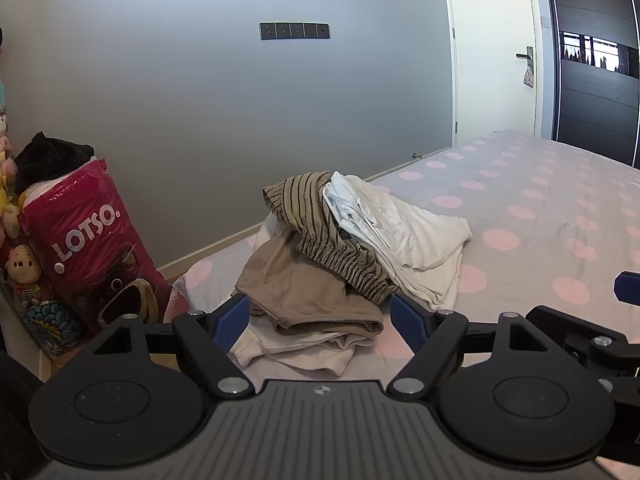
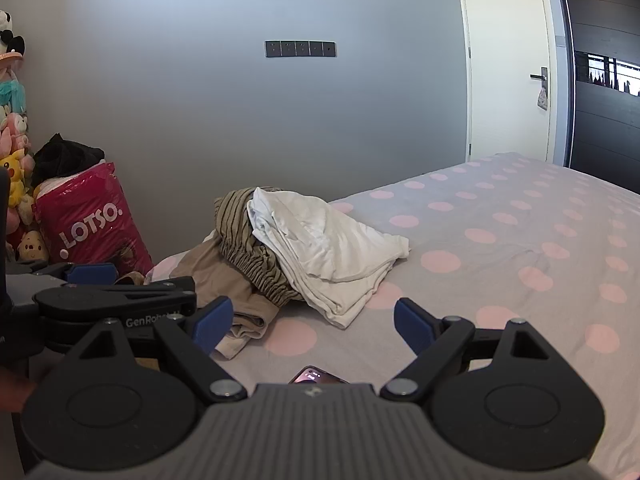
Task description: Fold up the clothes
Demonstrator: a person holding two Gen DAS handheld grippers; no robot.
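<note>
On the polka-dot bed [image 2: 520,240], a clothes pile [image 2: 304,248] faces the grey wall [image 2: 240,120].

A grey wall [image 1: 200,100] carries a row of dark switches [image 1: 294,31]. A white door [image 2: 508,60] stands right, beside a bed [image 2: 520,240] with a pink-dotted sheet.

I count four garments heaped on the one bed [image 1: 540,216]: one white shirt [image 1: 400,228], one striped garment [image 1: 320,232], one tan garment [image 1: 296,288] and one cream piece [image 1: 296,350] at the bottom. I hold two grippers, my left gripper [image 1: 320,322] and my right gripper [image 2: 314,320], each with two blue fingers spread wide. One phone [image 2: 318,376] lies on the sheet. One pink LOTSO bag [image 1: 92,248] stands by the wall, one black cloth [image 1: 50,156] on top. One switch panel [image 1: 294,31] has five sections. One door [image 1: 492,52].
</note>
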